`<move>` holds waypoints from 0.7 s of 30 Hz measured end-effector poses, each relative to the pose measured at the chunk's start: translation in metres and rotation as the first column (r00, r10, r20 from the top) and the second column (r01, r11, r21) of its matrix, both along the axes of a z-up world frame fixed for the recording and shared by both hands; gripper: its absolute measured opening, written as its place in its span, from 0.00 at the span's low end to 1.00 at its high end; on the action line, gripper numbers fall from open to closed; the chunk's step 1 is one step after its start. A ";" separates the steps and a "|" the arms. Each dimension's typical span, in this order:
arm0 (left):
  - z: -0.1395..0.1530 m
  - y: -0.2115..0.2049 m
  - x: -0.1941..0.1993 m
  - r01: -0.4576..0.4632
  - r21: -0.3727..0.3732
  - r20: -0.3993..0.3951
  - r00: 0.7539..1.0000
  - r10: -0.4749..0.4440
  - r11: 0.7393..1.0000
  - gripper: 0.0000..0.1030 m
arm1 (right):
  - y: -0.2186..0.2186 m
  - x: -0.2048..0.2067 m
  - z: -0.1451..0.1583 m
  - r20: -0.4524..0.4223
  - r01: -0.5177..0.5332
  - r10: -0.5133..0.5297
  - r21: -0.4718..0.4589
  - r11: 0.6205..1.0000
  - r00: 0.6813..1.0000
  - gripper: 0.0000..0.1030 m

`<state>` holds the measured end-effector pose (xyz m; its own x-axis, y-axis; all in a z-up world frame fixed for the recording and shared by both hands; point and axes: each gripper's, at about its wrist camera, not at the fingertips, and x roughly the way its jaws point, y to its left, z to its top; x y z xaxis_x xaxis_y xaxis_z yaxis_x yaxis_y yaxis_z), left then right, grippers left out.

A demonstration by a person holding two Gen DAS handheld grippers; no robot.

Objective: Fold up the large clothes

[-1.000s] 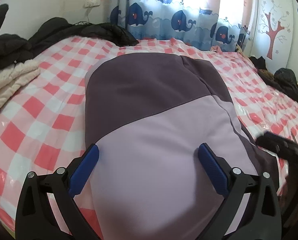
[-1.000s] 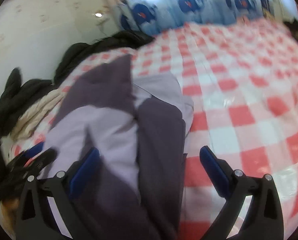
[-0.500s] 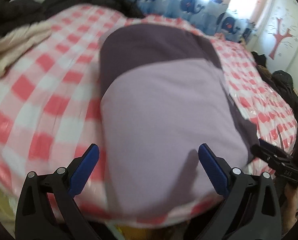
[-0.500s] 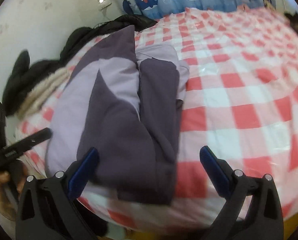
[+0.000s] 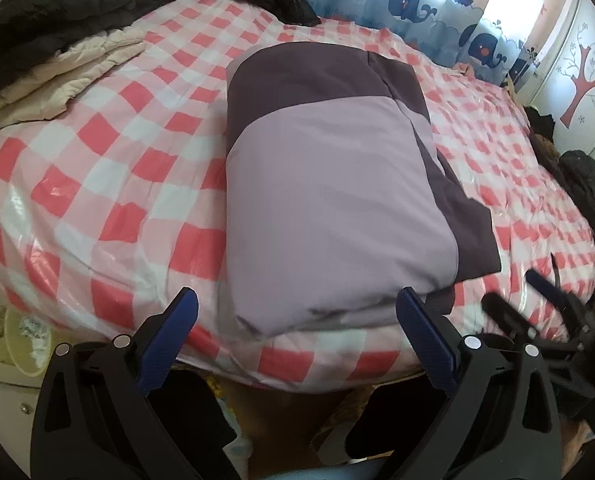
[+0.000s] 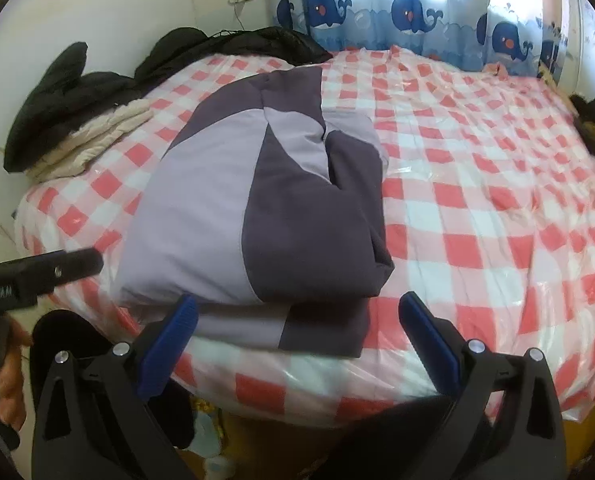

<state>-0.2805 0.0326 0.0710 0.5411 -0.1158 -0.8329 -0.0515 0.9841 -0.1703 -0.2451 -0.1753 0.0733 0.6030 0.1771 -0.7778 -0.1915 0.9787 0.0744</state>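
The bed (image 5: 109,168) under its checked plastic cover carries my folded two-tone purple garment (image 5: 329,200) near the front edge, squared up and, I judge, finished; it lies just ahead of my left tool (image 5: 297,334) and right tool (image 6: 297,332); both gape, holding nothing.

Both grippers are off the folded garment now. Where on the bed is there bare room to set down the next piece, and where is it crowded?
Widest bare checkered sheet lies to the right of the folded purple garment, up to the whale curtain. A narrower strip runs along its left. Crowded: black jackets and a cream quilt at the far-left corner, dark clothes along the right edge.
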 end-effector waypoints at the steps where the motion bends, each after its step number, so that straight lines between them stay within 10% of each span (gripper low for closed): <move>1: 0.000 0.000 -0.003 -0.002 0.004 -0.004 1.000 0.002 1.000 0.92 | 0.002 -0.001 0.003 0.013 0.007 -0.007 -0.020 1.000 1.000 0.93; 21: 0.008 0.001 -0.011 0.009 0.148 -0.001 1.000 -0.009 0.989 0.92 | 0.009 -0.003 0.017 0.008 0.006 -0.005 -0.073 0.997 1.000 0.93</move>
<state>-0.2918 0.0338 0.0793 0.5405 0.0038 -0.8414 -0.0424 0.9988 -0.0227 -0.2484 -0.1661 0.0905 0.6101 0.1165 -0.7837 -0.1862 0.9825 0.0011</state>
